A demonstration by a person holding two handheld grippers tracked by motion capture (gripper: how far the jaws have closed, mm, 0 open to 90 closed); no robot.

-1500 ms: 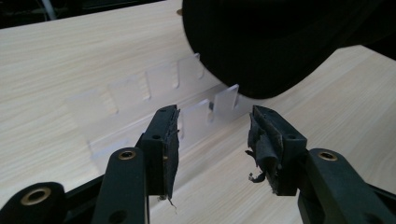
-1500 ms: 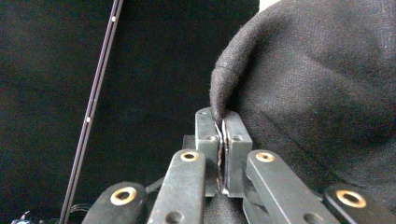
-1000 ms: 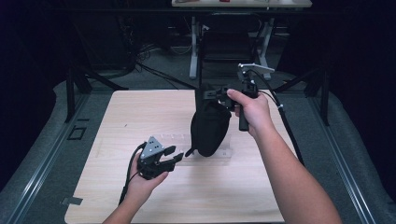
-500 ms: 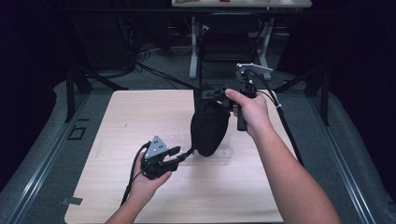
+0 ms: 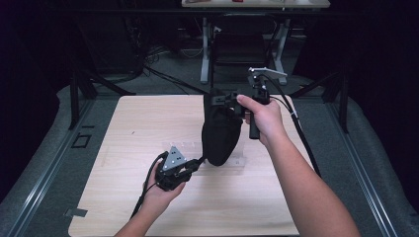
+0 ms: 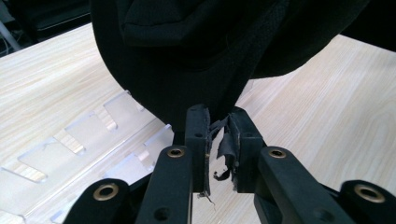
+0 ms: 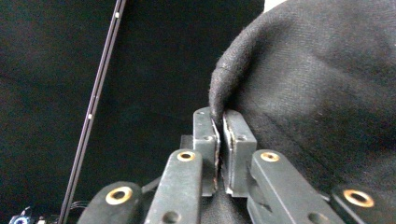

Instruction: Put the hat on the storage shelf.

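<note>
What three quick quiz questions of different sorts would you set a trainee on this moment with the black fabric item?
1. True or false: the right gripper holds the black fabric item up by its top edge.
2. Multiple choice: where is the left gripper placed? A) flat on the table, away from the fabric; B) at the fabric's lower tip, with cloth between its jaws; C) on the clear plastic sheet.
3. Short answer: what lies flat on the wooden table beneath the fabric?

Key: 1 true. 2 B; its jaws have just been closing there. 3 a clear plastic sheet with cut-out tabs.
</note>
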